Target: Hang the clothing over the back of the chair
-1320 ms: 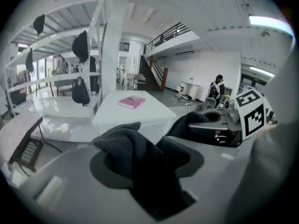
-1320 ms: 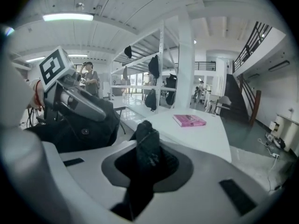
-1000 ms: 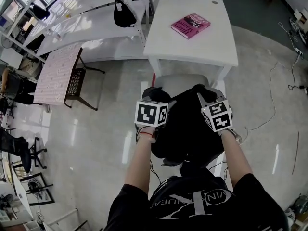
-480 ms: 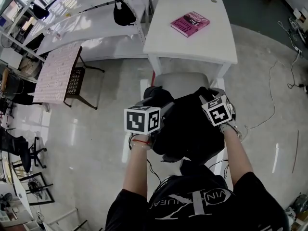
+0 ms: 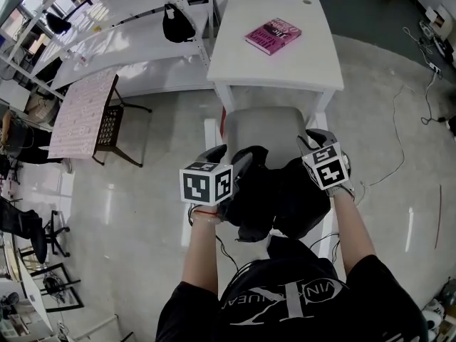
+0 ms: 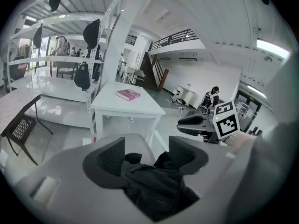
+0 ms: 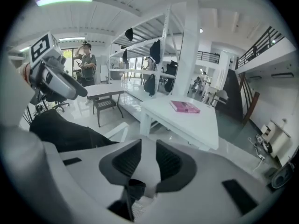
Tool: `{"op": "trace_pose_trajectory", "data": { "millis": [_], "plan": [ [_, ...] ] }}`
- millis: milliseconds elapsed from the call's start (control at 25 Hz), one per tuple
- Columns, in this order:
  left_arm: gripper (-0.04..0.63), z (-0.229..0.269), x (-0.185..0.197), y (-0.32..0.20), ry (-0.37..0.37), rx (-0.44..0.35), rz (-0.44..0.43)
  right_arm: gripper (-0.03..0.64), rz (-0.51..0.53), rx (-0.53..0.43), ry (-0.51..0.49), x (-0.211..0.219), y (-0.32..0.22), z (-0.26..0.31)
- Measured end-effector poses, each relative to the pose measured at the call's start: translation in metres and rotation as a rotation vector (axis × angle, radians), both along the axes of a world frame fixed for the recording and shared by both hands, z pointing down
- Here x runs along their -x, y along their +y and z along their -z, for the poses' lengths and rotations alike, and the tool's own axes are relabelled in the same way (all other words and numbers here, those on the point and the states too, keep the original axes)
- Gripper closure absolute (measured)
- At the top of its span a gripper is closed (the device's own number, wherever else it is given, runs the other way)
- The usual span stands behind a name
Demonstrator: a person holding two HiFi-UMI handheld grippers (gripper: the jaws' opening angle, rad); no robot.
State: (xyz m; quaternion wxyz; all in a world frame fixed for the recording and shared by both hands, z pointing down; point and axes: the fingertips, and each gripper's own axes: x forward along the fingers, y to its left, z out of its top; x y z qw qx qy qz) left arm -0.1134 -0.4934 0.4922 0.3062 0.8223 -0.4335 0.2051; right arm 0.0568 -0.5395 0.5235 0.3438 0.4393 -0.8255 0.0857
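The black clothing (image 5: 285,198) lies bunched over the back of a white chair whose grey seat (image 5: 265,127) shows bare beyond it. My left gripper (image 5: 229,155) is at the cloth's left edge. In the left gripper view its jaws (image 6: 145,155) stand wide, have just been closing a little, and hold loose folds of the clothing (image 6: 154,185) between them unpressed. My right gripper (image 5: 313,138) hovers at the cloth's right edge. Its jaws (image 7: 148,160) have just been closing slightly and leave a narrow gap with nothing between the pads; the clothing (image 7: 65,129) lies to their left.
A white table (image 5: 285,70) with a pink book (image 5: 273,35) stands just beyond the chair. White shelving (image 5: 128,48) and a dark chair (image 5: 114,123) are at the left. Cables (image 5: 399,141) trail over the floor at the right. A person (image 7: 86,59) stands far off.
Both grippers have drawn back toward me and the clothing has come with them off the seat, so more grey seat shows. The right gripper has come off the cloth.
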Motion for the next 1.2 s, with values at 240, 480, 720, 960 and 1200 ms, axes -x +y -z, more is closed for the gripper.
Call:
{"op": "trace_pose_trajectory", "data": {
  "millis": [240, 480, 720, 960, 1200],
  "plan": [
    [0.488, 0.013, 0.005, 0.015, -0.046, -0.132, 0.010, 0.571, -0.014, -0.030, -0.077, 0.002, 0.024, 0.024],
    [0.583, 0.037, 0.008, 0.035, 0.032, -0.262, 0.042, 0.589, -0.020, -0.086, -0.151, 0.005, 0.053, 0.047],
    [0.584, 0.073, 0.014, 0.065, 0.060, -0.466, 0.058, 0.595, -0.029, -0.185, -0.207, 0.009, 0.087, 0.075],
    [0.584, 0.079, 0.022, 0.103, 0.045, -0.505, 0.052, 0.597, -0.019, -0.244, -0.292, 0.023, 0.129, 0.098],
    [0.584, 0.079, 0.031, 0.144, 0.059, -0.516, 0.058, 0.597, -0.033, -0.282, -0.366, 0.029, 0.176, 0.112]
  ]
}}
